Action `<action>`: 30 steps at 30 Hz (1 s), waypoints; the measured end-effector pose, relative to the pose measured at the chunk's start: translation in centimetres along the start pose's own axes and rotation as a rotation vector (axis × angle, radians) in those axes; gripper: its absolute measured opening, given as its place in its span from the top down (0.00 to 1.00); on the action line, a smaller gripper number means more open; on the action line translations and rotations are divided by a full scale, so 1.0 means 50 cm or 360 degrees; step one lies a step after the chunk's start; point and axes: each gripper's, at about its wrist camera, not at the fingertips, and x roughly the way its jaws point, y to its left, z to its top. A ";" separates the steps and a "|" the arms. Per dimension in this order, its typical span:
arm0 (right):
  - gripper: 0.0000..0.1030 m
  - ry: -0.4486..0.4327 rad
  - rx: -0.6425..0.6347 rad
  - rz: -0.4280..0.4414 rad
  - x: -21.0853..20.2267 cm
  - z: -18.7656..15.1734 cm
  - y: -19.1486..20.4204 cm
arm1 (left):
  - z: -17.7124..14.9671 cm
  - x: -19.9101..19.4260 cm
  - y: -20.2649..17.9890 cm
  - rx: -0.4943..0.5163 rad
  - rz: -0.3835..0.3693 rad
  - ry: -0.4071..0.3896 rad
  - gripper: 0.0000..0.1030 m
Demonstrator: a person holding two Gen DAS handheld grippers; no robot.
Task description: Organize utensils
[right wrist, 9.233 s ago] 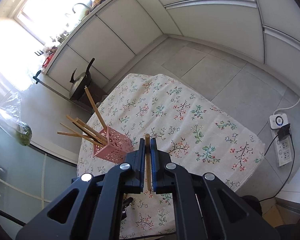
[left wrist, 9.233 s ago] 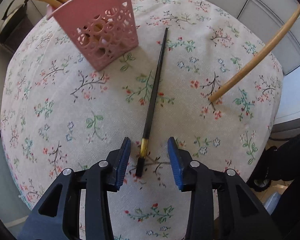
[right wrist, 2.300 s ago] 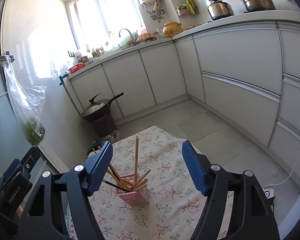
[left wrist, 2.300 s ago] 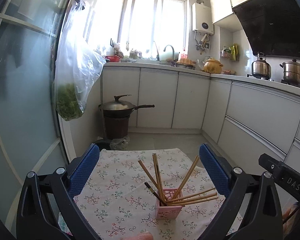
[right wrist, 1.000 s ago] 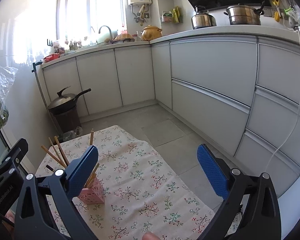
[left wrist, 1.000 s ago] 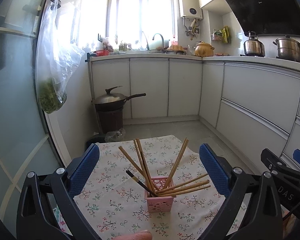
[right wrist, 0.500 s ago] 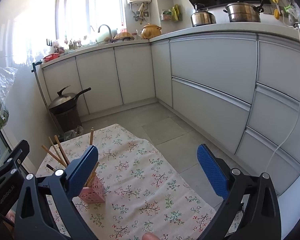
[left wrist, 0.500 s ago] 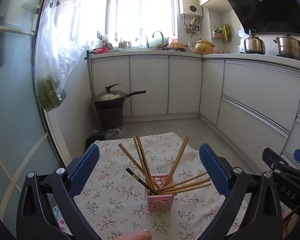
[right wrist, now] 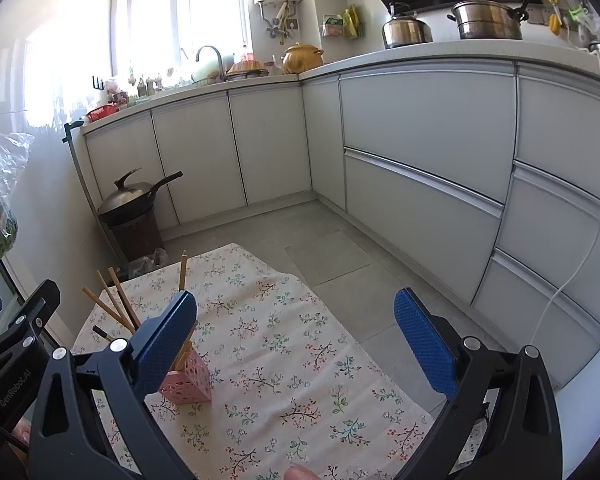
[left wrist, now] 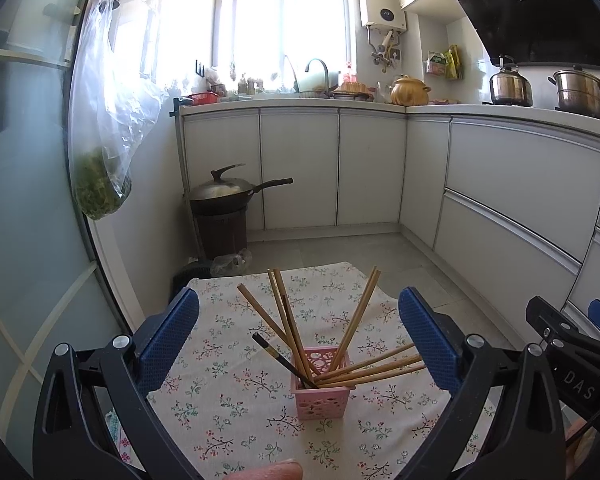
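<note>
A pink perforated holder (left wrist: 322, 390) stands on the floral tablecloth (left wrist: 228, 392). Several wooden chopsticks (left wrist: 356, 316) and one black chopstick (left wrist: 278, 358) stick out of it, fanned apart. My left gripper (left wrist: 300, 328) is held well back from the holder, wide open, nothing between its blue pads. In the right wrist view the holder (right wrist: 186, 382) sits partly behind the left pad of my right gripper (right wrist: 296, 336), which is also wide open and holds nothing. The chopsticks (right wrist: 116, 306) rise above that pad.
White kitchen cabinets (left wrist: 300, 168) wrap the back and right. A wok on a dark stool (left wrist: 224, 200) stands beyond the table. A plastic bag of greens (left wrist: 102, 184) hangs at the left. A fingertip (left wrist: 268, 471) shows at the bottom edge.
Over the last second both views shifted only slightly. Long before, the black chopstick lay on the cloth and my right gripper held a wooden one; now both stand in the holder.
</note>
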 end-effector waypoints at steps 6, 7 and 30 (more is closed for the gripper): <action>0.06 0.0002 -0.0001 0.0000 0.000 -0.001 0.000 | 0.000 0.000 0.000 0.0002 0.0001 0.0000 0.07; 0.06 0.0003 -0.0002 0.0000 0.000 -0.001 0.000 | 0.000 0.000 0.001 0.0002 0.0001 0.0000 0.07; 0.06 0.0013 -0.0009 0.0001 0.006 -0.010 0.003 | -0.006 0.005 0.007 0.0000 0.0004 0.0008 0.07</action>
